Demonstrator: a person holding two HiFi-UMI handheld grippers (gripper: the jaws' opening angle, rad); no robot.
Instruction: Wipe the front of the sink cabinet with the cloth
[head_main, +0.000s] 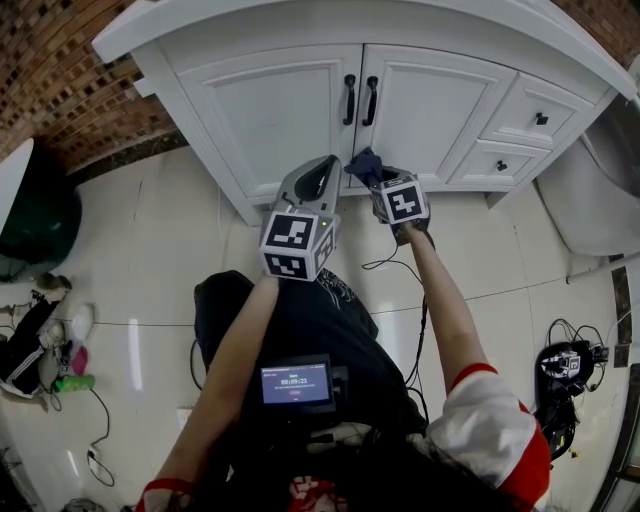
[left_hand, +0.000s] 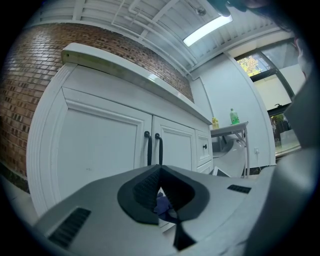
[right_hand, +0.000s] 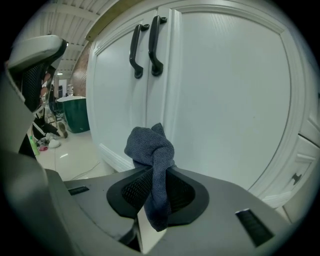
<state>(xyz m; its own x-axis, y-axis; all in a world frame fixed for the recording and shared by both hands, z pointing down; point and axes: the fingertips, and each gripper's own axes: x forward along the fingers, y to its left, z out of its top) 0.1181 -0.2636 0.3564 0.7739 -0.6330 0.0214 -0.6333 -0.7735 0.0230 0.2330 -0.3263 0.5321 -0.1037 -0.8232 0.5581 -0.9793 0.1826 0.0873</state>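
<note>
Currently, the dark blue cloth (right_hand: 150, 147) is clamped by the right gripper (right_hand: 155, 174) near the sink cabinet (right_hand: 225, 100); the left gripper (left_hand: 160, 171) is held closed, empty.

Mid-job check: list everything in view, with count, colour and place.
sink cabinet: one, white, straight ahead
brick wall: one, reddish-brown, behind the cabinet
door handles: two, black, where the doors meet
drawer knobs: two, black, right-hand drawers
cloth: one, dark blue, in the right gripper's jaws
tub: one, dark green, floor, far left
bottles: two, yellow and green, on the side table beyond the cabinet
black gear with cables: one pile, floor, right
screen unit: one, black, on the person's front
left gripper: one, grey, jaws together, nothing held
right gripper: one, grey, jaws shut on the cloth
</note>
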